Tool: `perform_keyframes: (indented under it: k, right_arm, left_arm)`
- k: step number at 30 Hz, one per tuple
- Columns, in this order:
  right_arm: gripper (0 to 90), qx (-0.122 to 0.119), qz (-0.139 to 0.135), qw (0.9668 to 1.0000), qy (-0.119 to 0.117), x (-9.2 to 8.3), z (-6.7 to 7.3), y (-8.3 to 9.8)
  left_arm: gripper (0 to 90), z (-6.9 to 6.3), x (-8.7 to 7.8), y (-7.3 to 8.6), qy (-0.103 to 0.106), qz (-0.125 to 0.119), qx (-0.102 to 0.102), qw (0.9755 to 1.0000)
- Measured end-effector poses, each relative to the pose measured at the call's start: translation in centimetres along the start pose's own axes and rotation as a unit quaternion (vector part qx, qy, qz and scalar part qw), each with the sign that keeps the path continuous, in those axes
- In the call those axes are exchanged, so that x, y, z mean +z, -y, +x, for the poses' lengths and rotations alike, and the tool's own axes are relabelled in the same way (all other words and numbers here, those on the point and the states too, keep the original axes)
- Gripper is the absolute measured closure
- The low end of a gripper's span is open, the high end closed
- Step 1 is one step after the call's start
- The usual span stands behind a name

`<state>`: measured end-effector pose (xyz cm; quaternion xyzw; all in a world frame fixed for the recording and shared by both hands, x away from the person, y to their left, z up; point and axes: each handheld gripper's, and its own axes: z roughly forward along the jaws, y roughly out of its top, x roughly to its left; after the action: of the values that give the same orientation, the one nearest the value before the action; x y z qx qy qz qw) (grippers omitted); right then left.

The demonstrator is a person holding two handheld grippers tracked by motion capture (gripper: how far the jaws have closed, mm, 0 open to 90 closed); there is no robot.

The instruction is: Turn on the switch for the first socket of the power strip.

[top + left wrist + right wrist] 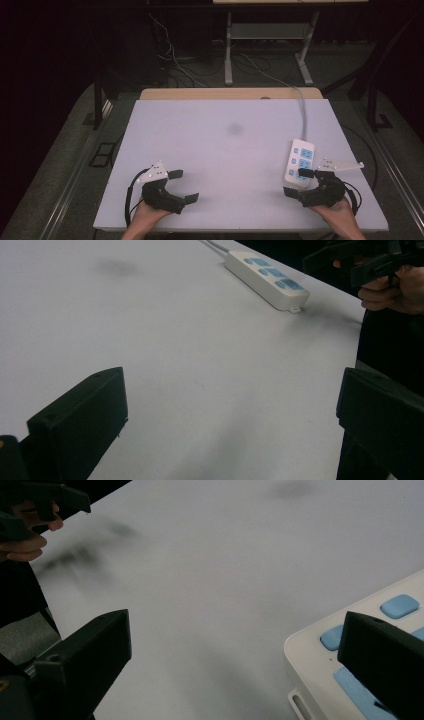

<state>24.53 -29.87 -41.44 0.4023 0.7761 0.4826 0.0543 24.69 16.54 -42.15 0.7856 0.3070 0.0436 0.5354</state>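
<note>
One white power strip [300, 161] is seen lying flat at the right side of the tabletop [220, 150], its long axis running from near to far, and its cable [302, 112] is led away over the far edge towards the floor. That layout is judged to be deliberate: the cord is kept clear of the working area and the socket face is turned upward, so the blue shutters can be reached from above.

The right tool [299, 181] is held low at the near end of the strip, jaws spread wide and nothing gripped. In the right gripper view the strip's near corner [320, 655] is caught just inside the far-side jaw, while the other jaw stands over bare tabletop. The strip is therefore not straddled yet; it is judged that the tool is being lined up on that end for a grasp.

The left tool [184, 185] is parked at the near left, well apart from the strip, jaws likewise released and empty. It is probably kept there to leave the right hand room, ready to help if called.

The count is taken: one power strip, one cable, two tools, two hands [145, 212]. Three rows of blue socket covers are made out on the strip. A single faint grey smudge [235, 128] is noted on the sheet near the middle.
</note>
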Motion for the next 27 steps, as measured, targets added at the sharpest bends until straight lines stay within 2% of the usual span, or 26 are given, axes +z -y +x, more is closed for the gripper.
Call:
perform_keyframes:
  k: [14,27]
  right_arm:
    - [0.3,-0.001,0.012,0.9999,0.0,-0.5,0.1,-0.5]
    - [0.3,-0.01,0.026,0.9996,-0.003,-1.0,-0.3,-2.1]
  left_arm:
    - [0.0,0.0,-0.2,0.1,-0.001,-0.002,-0.001,1.0]
    - [0.0,0.1,-0.3,0.1,-0.003,-0.006,-0.006,1.0]
